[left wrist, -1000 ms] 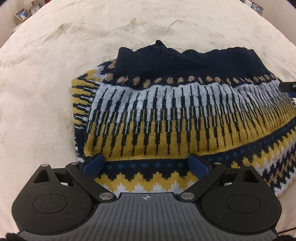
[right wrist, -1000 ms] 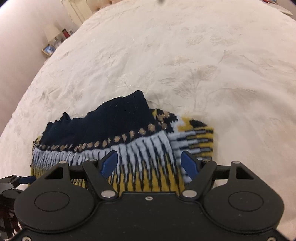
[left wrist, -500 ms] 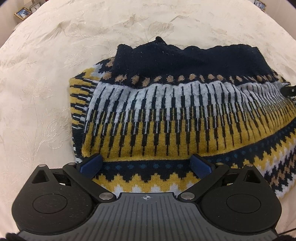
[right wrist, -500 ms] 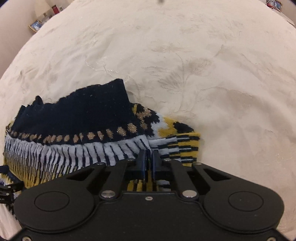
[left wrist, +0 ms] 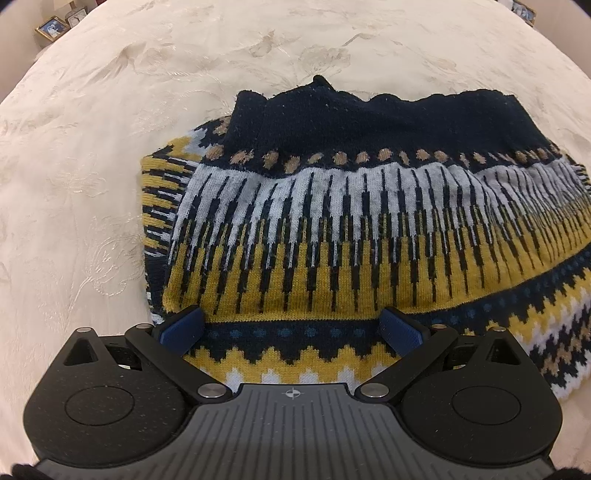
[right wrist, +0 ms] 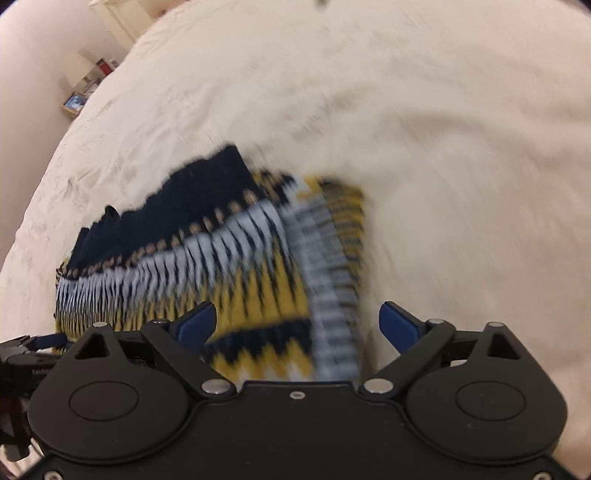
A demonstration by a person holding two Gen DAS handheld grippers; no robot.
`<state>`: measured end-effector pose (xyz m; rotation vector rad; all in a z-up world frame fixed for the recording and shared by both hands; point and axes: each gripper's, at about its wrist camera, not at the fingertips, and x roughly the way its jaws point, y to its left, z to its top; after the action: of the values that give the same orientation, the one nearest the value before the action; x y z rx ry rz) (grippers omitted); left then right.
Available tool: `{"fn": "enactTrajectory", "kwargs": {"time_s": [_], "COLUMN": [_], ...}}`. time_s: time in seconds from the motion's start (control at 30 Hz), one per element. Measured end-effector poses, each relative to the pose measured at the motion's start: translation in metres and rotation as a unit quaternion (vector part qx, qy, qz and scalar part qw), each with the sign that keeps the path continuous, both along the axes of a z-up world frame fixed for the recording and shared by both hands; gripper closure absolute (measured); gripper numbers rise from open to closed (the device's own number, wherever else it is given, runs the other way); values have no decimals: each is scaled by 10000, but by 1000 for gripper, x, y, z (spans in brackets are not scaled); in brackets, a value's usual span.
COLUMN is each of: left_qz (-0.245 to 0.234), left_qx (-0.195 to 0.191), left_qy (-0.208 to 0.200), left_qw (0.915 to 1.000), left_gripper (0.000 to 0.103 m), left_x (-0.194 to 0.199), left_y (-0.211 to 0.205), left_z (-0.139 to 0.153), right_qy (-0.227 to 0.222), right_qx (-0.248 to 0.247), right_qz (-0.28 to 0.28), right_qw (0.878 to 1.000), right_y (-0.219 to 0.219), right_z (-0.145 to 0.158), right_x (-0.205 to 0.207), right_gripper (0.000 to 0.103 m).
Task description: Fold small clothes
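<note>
Two sets of blue pads are mine, and both stand wide apart with nothing pinched between them. My left gripper (left wrist: 291, 330) sits low over the near edge of the folded sweater (left wrist: 369, 229), its pads spread across the navy band dotted with blue, the yellow zigzag row showing just below them at 6 o'clock. From there the knit runs away toward 12 o'clock: yellow and black spikes, then white ones, then a row of tan dots, and last the plain navy ribbed hem with its wavy edge. A second folded layer peeks out at 9 o'clock, striped yellow, black and white. All of it lies on a cream bedspread (left wrist: 110, 110) stitched with a leafy pattern.

My right gripper (right wrist: 297, 325) hangs over the sweater's (right wrist: 207, 258) end, where a striped folded part runs down toward 6 o'clock; whether my pads touch the knit I cannot tell, as this view is smeared by blur. At 9 o'clock in that view the tip of my left gripper (right wrist: 44, 341) shows beside the cloth. Picture frames (left wrist: 53, 27) stand far off at 10 o'clock in the left view.
</note>
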<state>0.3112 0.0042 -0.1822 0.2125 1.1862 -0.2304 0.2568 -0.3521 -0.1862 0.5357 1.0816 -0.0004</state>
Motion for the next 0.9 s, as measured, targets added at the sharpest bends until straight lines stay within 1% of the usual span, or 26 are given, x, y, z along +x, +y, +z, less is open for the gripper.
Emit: {"fn": "enactTrajectory", "kwargs": {"time_s": [0.1,0.17,0.23,0.33,0.4,0.5,0.6,0.7,0.8,0.9], "left_qz": [45,36,6,-13,84,246,358,265,145,183], "left_qx": [18,45,46,19,-114,-385,-553,-566,-384,-198], "left_qy": [-77,-79,47,349,301,226,216,224,277,458], "left_qw": [10000,10000,10000,9994,9994,9987,9976,9978,9988,9986], "left_gripper": [0,0,0,3,14,14,14,14,14,14], "left_x": [-3,-5,-1,10,14,25,41,54,62,69], "left_y": [-1,-3,-3,-4,-5,-13,-31,-53,-74,-85], "left_z": [0,0,1,10,22,39,48,46,33,13], "right_qy": [184,184,122,63,48,-3,-44,-85,-88,-73], "right_qx": [374,624,812,1137,1215,1269,1428,1653,1783,1861], "right_qz": [-32,-34,-81,-117,-91,-59,-113,-185,-193,-151], "right_qw": [9991,9979,9966,9934,9925,9919,9897,9860,9837,9824], "right_y": [-3,-3,-2,0,2,3,-2,-9,-14,-16], "right_z": [-15,-23,-27,-34,-37,-40,-41,-43,-44,-44], "right_x": [-10,-12,-12,-6,0,4,2,-1,-2,-1], "right_gripper": [6,3,0,0,0,0,0,0,0,0]}}
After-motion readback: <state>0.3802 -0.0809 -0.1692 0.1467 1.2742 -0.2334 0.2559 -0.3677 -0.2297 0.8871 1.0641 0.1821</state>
